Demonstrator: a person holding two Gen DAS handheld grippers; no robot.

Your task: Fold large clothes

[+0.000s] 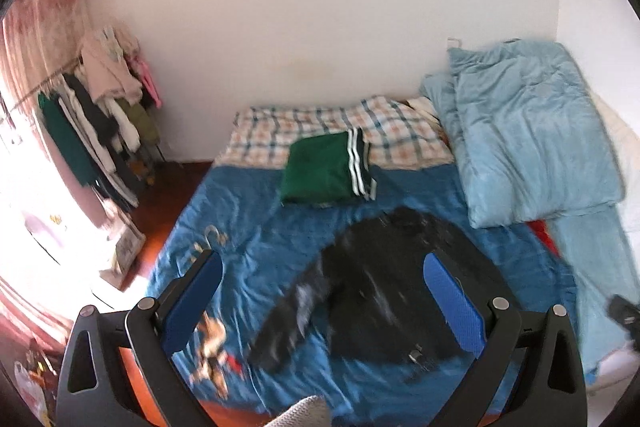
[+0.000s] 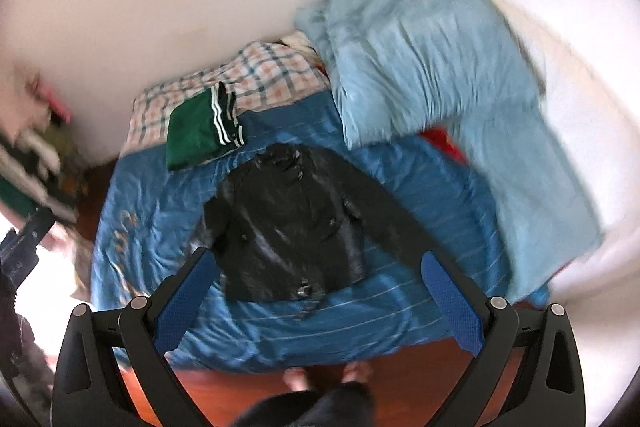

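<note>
A black shiny jacket lies spread flat on the blue bed cover, collar toward the wall, sleeves out to the sides. It also shows in the right wrist view on the bed cover. A folded green garment with white stripes lies beyond it near the bed's head, also in the right wrist view. My left gripper is open and empty, high above the jacket. My right gripper is open and empty, above the jacket's hem.
A light blue folded quilt is piled at the bed's right side against the wall. A checked pillow lies at the head. A rack of hanging clothes stands at the left. The person's feet stand on the red-brown floor.
</note>
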